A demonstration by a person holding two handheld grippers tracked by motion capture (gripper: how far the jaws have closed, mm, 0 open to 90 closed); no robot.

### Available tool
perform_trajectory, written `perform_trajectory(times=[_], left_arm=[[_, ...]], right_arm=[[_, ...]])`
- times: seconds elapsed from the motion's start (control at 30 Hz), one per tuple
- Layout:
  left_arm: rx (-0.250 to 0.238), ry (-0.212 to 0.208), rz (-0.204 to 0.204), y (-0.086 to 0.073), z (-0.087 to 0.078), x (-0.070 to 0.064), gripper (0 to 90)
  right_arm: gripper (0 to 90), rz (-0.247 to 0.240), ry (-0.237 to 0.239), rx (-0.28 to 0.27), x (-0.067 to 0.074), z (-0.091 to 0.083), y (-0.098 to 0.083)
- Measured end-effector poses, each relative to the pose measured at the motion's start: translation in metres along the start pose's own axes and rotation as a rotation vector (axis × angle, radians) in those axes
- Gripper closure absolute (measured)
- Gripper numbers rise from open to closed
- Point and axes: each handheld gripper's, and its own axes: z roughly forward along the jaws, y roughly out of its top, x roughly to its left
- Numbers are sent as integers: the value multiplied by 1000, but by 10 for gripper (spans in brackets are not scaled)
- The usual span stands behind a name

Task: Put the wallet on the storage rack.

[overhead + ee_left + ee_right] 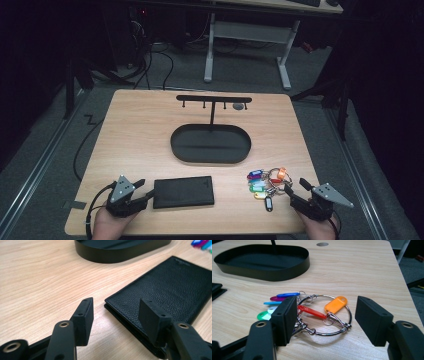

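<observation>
A black leather wallet [183, 192] [172, 287] lies flat near the table's front edge. My left gripper [146, 190] [117, 315] sits just left of it, open, with the wallet's near corner between the jaws and no pad touching it. A metal ring of coloured key tags [266, 183] [322, 315] lies at the front right. My right gripper [295, 186] [329, 320] is open right beside it, its jaws standing either side of the ring's near edge without pressing on it. An orange tag [335, 304] and a red tag [311, 311] lie inside the ring.
A black oval tray [210, 144] [264, 272] [120, 251] with an upright post and a hook bar [214, 99] stands at the table's middle back. A small grey disc [238, 106] [322, 244] lies behind it. Table edges are close at front and right.
</observation>
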Motion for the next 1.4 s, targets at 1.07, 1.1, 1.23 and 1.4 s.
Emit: perform_trajectory(times=[1.07,1.1,1.23,1.4], left_arm=[[126,-9,11,-6,5,1,809],[126,-9,11,-6,5,1,827],[142,-26,44,-7,5,-6,854],[147,-16,72,-6,4,-14,890]], right_arm=[[358,1,46,-10,6,10,5],[358,1,46,-10,6,10,5],[357,7,41,-10,4,9,4],[356,7,42,-12,2,8,4]])
